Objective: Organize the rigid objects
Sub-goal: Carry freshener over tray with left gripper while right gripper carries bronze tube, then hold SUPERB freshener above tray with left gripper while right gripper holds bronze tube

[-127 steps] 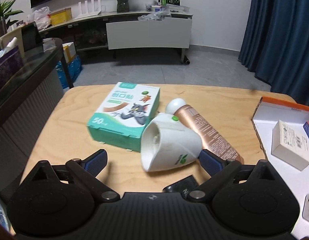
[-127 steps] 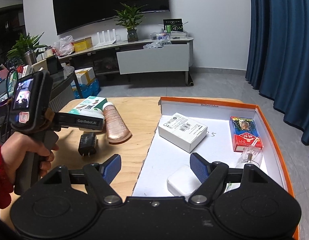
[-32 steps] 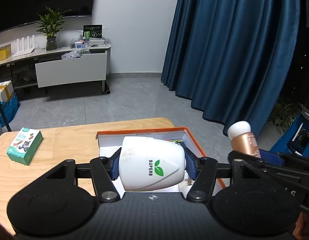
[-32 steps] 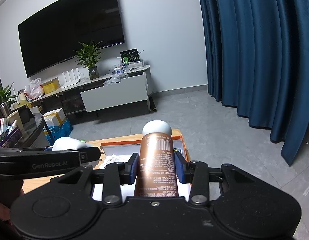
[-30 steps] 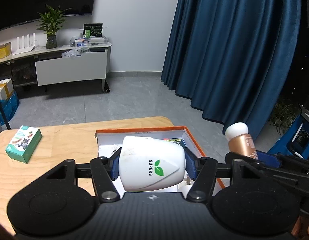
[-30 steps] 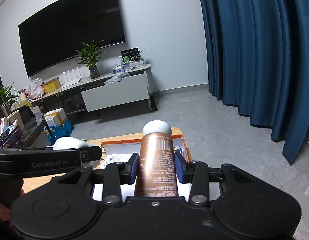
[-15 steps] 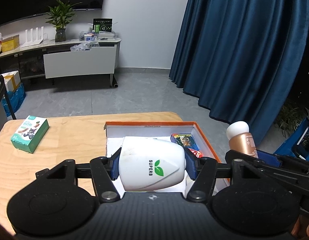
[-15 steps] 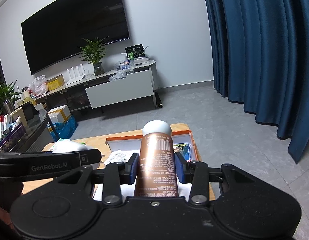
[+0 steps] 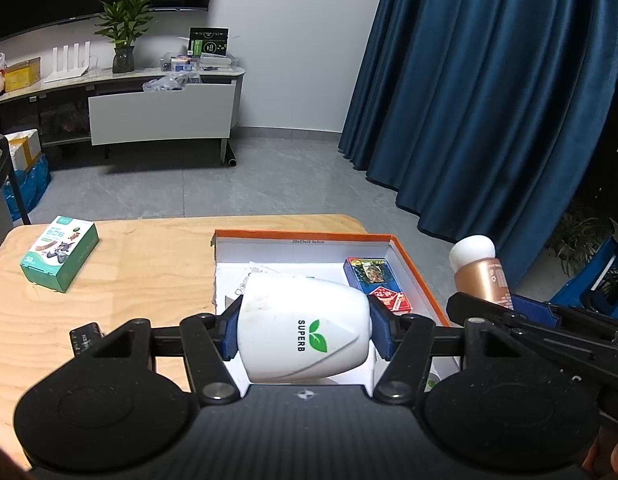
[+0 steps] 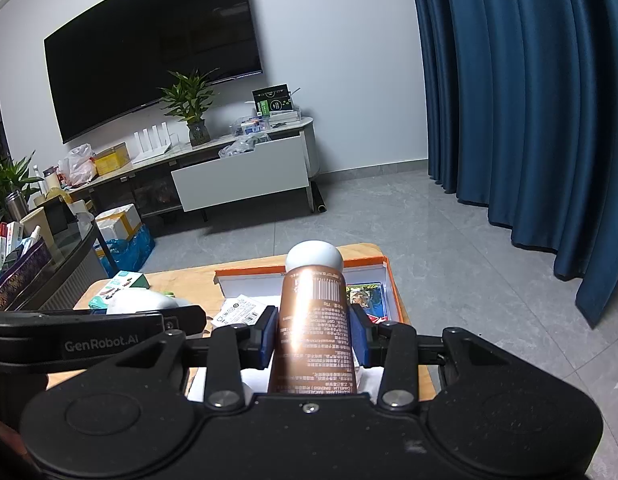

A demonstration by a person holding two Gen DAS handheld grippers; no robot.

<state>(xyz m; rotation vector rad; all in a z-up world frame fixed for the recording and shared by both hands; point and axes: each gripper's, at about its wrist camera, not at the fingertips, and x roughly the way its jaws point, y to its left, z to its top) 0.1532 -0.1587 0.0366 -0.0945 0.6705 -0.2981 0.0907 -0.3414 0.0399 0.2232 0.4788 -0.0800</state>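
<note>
My left gripper [image 9: 303, 328] is shut on a white "SUPERB" bottle [image 9: 301, 328] and holds it above the near part of the orange-rimmed white box [image 9: 301, 235]. My right gripper [image 10: 314, 334] is shut on a copper tube with a white cap [image 10: 314, 320], held upright over the same box [image 10: 301, 270]; the tube also shows in the left wrist view [image 9: 481, 274]. A red and blue card pack [image 9: 375, 284] lies in the box. A green carton [image 9: 59, 253] lies on the wooden table [image 9: 141, 264] at the left.
A small black adapter [image 9: 85, 334] lies on the table near my left gripper. A white papered box [image 10: 241, 310] lies inside the orange box. A blue curtain [image 9: 489, 92] hangs right; a TV cabinet [image 9: 161, 116] stands behind.
Both grippers have kept their grip and tilted down toward the orange box, which now shows more fully. At the earliest frames both grippers were open over the table.
</note>
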